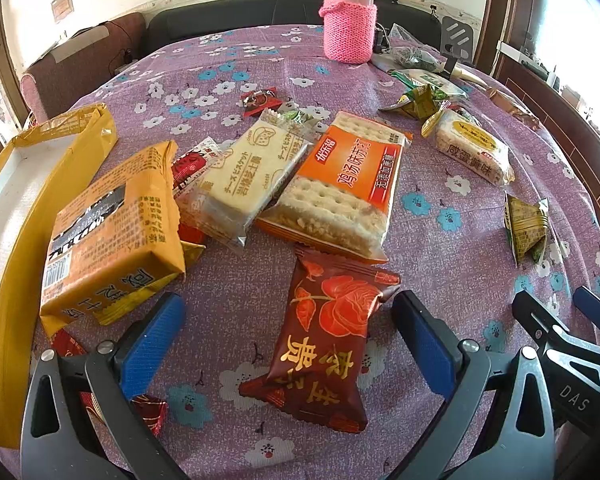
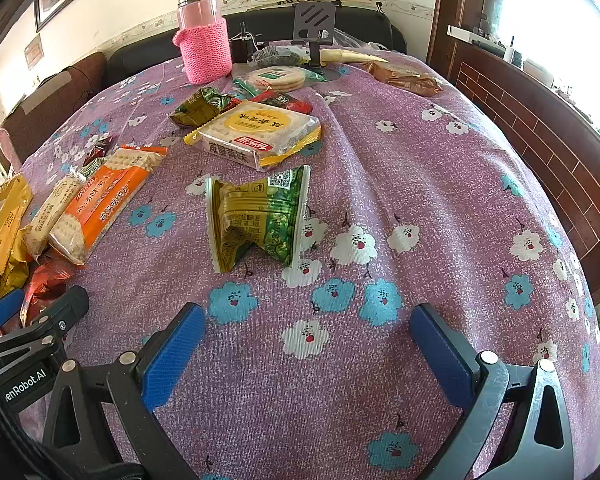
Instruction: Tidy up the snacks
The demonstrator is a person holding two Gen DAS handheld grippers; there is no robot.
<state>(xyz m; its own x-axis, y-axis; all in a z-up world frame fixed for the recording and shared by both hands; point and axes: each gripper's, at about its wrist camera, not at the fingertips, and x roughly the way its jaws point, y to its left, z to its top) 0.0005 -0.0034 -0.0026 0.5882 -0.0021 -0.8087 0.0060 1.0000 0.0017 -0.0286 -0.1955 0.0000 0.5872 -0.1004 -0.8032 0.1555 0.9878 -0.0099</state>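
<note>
1. Purple floral tablecloth [image 2: 400, 152] covers the table, with wrapped snacks scattered across it.
2. Left gripper [image 1: 288, 344] is spread wide and holds nothing; a dark red rose-printed packet [image 1: 320, 344] lies flat between its blue pads [image 1: 148, 344], touching neither.
3. Just beyond that packet lie an orange cracker pack [image 1: 340, 184] and a cream cheese-biscuit pack [image 1: 244, 176], side by side; a yellow-orange biscuit pack [image 1: 112, 232] sits to their left, against a yellow box [image 1: 8, 264].
4. Right gripper [image 2: 306, 348] is also released and empty, hovering over bare cloth.
5. A green-and-gold pea packet [image 2: 256, 220] stands crumpled ahead of the right gripper's fingers, apart from them.
6. Farther back stands a pink flask [image 2: 204, 36] in a knitted sleeve.
</note>
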